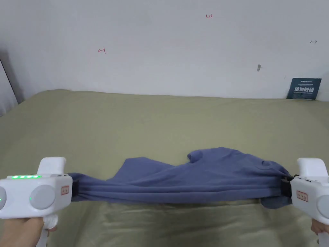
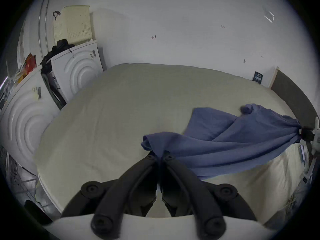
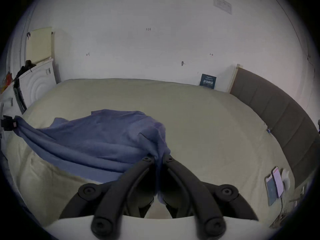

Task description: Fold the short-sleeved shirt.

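blue shirt (image 1: pixel 192 177) pulled out into a long band, long axis running left-right across the near part of the bed (image 1: pixel 160 119), parallel w/ the wall behind. one end bunched at the left tongs (image 1: pixel 75 189), other end at the right tongs (image 1: pixel 286 186), so the shirt hangs btwn the two. front edge is taut and rolled, lifted off the bed near its front edge; back part sags onto the bed, w/ a loose lump sticking up toward the wall. left gripper view: left tongs (image 2: pixel 160 157) clenched on shirt fabric (image 2: pixel 225 139). right gripper view: right tongs (image 3: pixel 158 158) clamped on the shirt (image 3: pixel 103 139) too, cloth trailing down btwn the jaws. two phones (image 3: pixel 275 183) lie well apart, off to the right.
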